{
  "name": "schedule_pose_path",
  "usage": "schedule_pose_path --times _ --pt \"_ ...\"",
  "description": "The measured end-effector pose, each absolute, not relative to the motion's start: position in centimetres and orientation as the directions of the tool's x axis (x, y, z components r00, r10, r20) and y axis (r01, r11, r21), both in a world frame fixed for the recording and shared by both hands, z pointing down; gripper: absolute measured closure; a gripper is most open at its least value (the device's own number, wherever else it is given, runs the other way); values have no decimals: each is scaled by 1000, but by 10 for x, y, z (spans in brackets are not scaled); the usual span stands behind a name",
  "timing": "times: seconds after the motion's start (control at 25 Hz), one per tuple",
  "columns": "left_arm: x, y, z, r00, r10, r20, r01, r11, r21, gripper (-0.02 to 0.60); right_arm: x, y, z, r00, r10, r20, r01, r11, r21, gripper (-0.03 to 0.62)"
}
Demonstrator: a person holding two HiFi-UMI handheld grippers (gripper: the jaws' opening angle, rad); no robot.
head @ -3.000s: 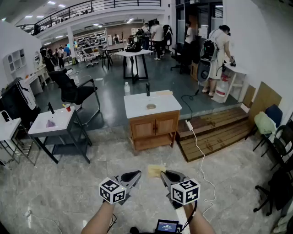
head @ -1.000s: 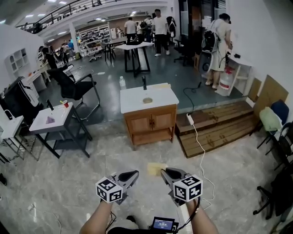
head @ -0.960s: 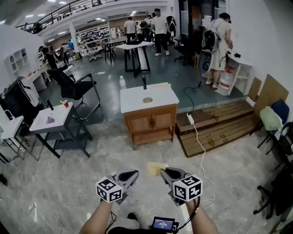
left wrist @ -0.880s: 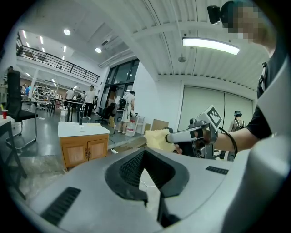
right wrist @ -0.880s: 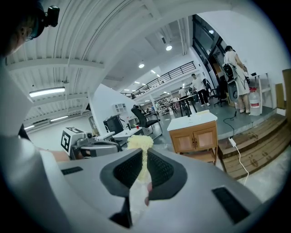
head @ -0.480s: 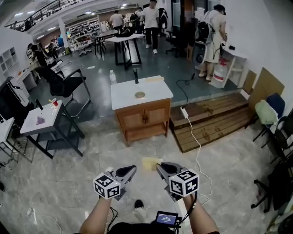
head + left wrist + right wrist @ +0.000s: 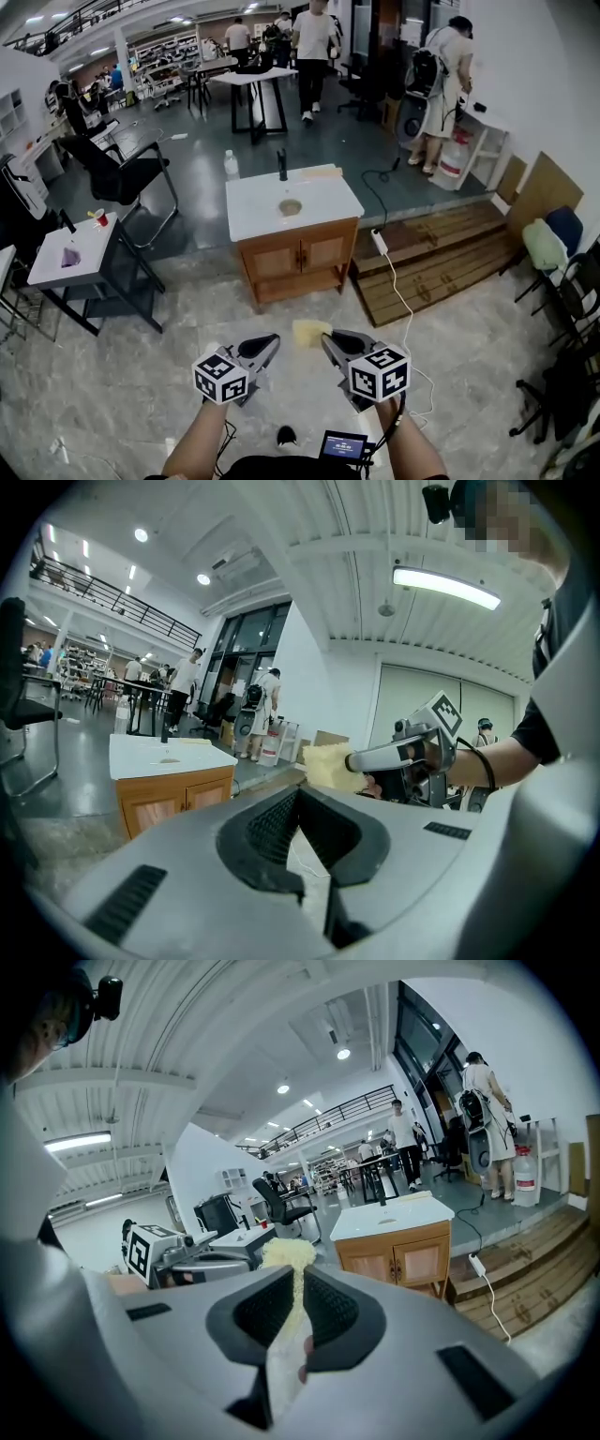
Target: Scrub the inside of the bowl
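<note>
Two grippers (image 7: 270,341) (image 7: 328,337), one sponge (image 7: 311,329), one sink cabinet (image 7: 302,255).

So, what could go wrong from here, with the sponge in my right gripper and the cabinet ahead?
1. The right gripper holds the yellow sponge with one end sticking out past the jaws, so it might slip or fold under pressure.
2. A white cable trails across the floor to the right of the wooden cabinet; stepping there could trip you.
</note>
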State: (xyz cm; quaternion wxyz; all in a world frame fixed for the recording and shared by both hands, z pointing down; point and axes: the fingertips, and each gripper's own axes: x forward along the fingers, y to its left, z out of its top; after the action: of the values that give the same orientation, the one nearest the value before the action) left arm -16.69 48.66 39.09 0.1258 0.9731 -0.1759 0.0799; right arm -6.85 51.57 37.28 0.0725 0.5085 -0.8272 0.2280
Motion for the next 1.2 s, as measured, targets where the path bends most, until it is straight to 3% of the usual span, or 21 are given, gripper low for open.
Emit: schedule_pose_path --times 0.68,1.2 --pt "-187 392 416 912 -340 230 -393 -885 251 580 -91 423 397 -477 -792 382 -870 366 -329 557" --pt "-116 311 421 888 -350 298 -420 -882 215 578 -22 326 394 -533 -775 339 -833 413 -368 557"
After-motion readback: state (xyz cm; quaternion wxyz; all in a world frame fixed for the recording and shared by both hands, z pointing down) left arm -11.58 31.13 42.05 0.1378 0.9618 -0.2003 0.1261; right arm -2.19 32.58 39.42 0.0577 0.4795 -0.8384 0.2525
